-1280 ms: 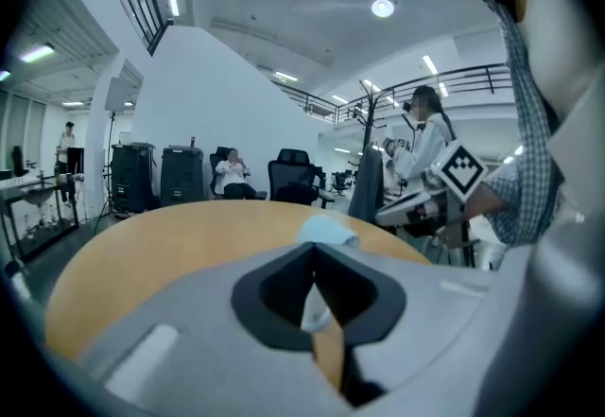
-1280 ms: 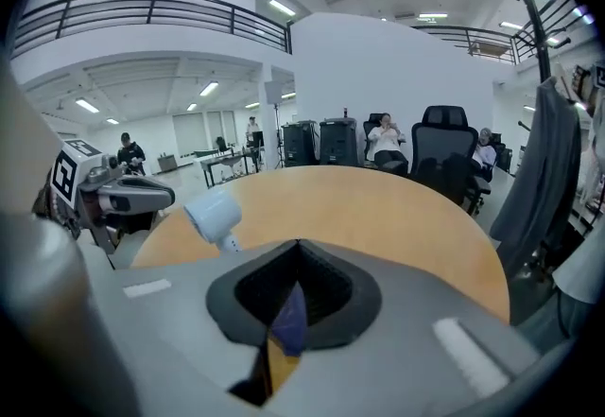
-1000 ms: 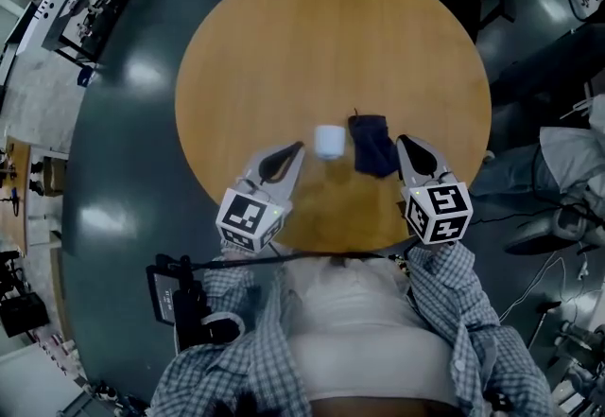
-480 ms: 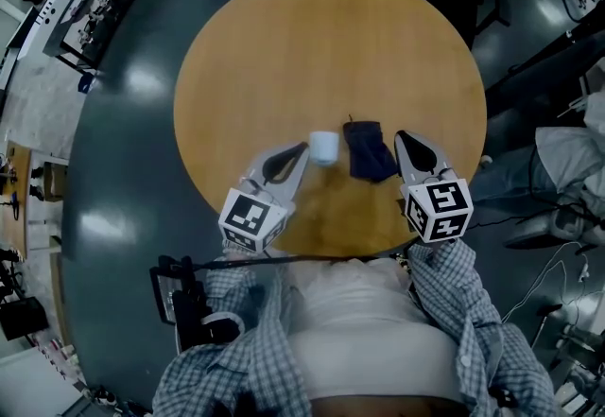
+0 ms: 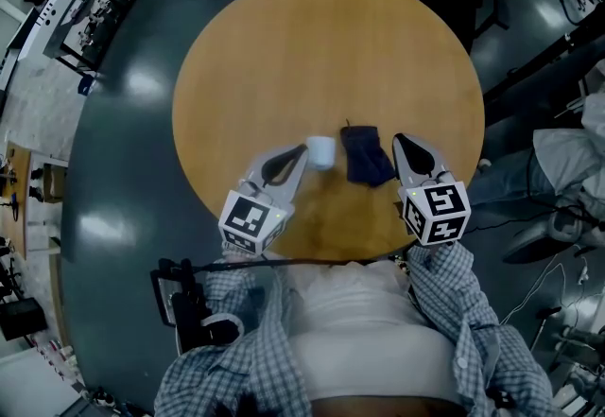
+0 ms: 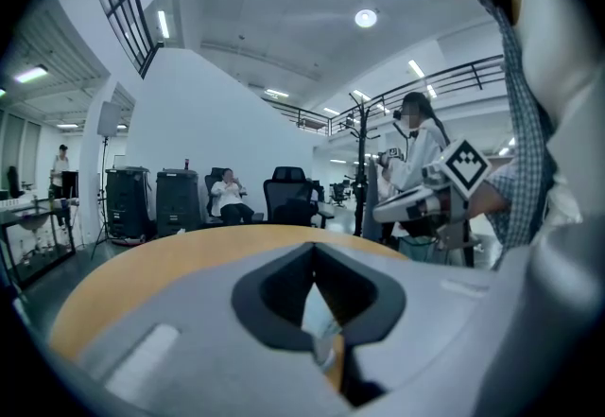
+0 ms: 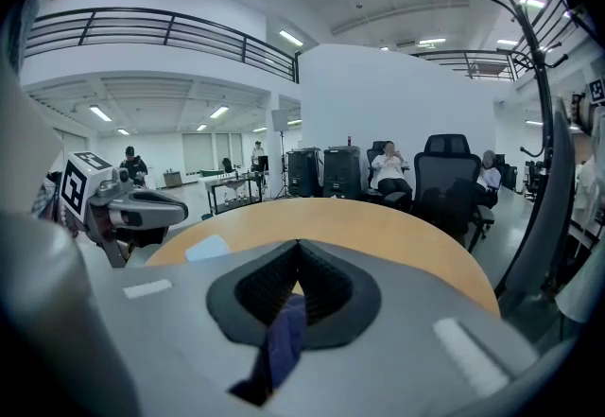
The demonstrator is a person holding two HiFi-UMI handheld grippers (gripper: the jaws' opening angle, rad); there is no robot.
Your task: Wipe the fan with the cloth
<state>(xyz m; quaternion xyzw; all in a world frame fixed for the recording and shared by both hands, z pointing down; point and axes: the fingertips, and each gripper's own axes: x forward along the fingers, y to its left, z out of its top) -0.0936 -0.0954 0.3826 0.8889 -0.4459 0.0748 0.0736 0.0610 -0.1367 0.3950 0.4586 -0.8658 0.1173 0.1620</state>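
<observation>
A small white fan [image 5: 321, 151] stands on the round wooden table [image 5: 321, 46], toward its near side. Just right of it lies a crumpled dark blue cloth [image 5: 367, 155]. My left gripper [image 5: 301, 150] is shut and empty, its tip close to the fan's left side. Through the gap under its jaws in the left gripper view, the fan [image 6: 317, 311] shows. My right gripper [image 5: 399, 139] is also shut and empty, right of the cloth. In the right gripper view the cloth [image 7: 284, 339] appears below the joined tips.
The table's near edge [image 5: 331, 252] runs just in front of the person's body. Dark floor surrounds the table. Office chairs [image 7: 449, 179] with seated people, black cases [image 6: 156, 202] and a coat stand [image 7: 544, 122] stand beyond the far side.
The head view has shifted slightly, so the table sits a little lower and further left in the picture. Both grippers, the fan and the cloth keep their places.
</observation>
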